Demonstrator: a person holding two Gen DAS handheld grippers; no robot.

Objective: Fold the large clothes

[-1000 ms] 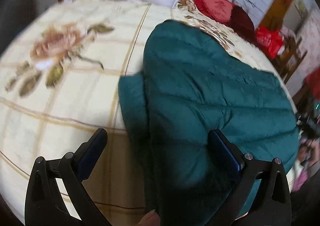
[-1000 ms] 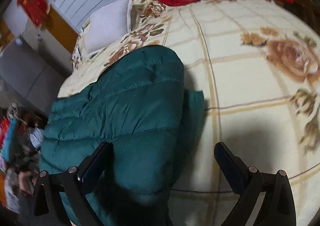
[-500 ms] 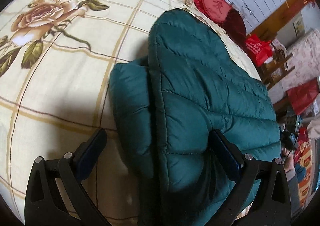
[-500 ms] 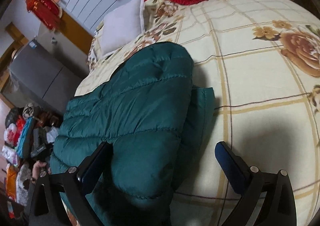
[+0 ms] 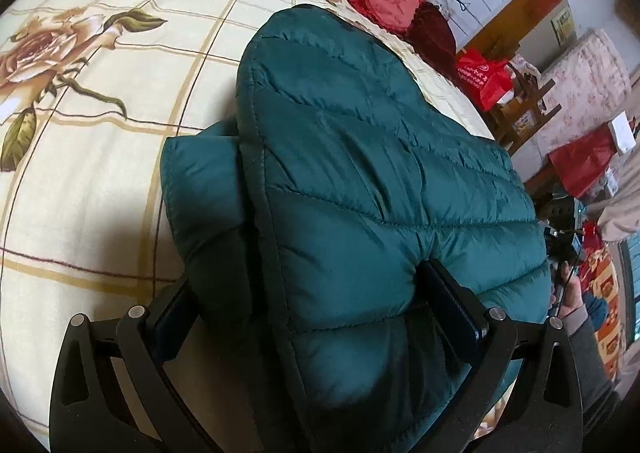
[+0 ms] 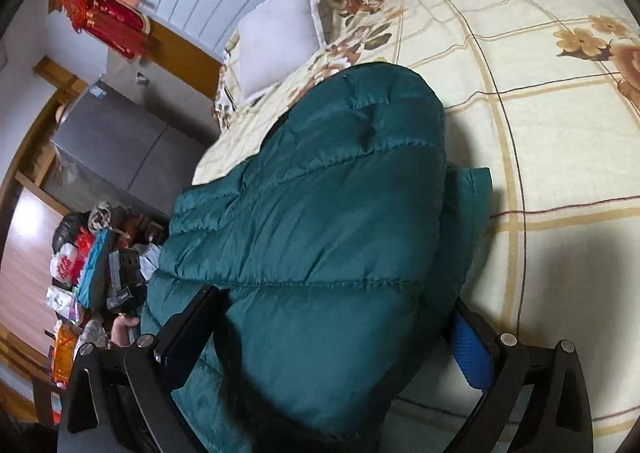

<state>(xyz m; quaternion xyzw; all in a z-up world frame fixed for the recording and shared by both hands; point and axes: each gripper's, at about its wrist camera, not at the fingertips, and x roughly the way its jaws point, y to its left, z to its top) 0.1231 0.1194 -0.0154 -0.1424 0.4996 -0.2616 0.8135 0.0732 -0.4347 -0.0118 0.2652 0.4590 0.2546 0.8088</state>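
A teal quilted down jacket (image 5: 360, 173) lies folded on the flowered bed cover (image 5: 100, 133), with a folded part (image 5: 200, 189) sticking out from under its edge. My left gripper (image 5: 312, 305) is open, and the jacket's near end bulges between its wide-spread fingers. In the right wrist view the same jacket (image 6: 320, 213) fills the middle. My right gripper (image 6: 330, 341) is open too and straddles the near end from the other side. The fingertips of both grippers are partly hidden by the padded cloth.
A white pillow (image 6: 280, 37) and a red round cushion (image 5: 384, 1) lie at the head of the bed. Bare bed cover (image 6: 560, 133) stretches beside the jacket. A grey cabinet (image 6: 112, 149), floor clutter and a red bag (image 5: 484, 77) stand past the bed's edges. A person's hand (image 5: 572, 293) shows at the edge.
Both grippers have moved in closer and lower over the jacket's near end, so the cloth now sits between their fingers. The finger spacing has not changed.
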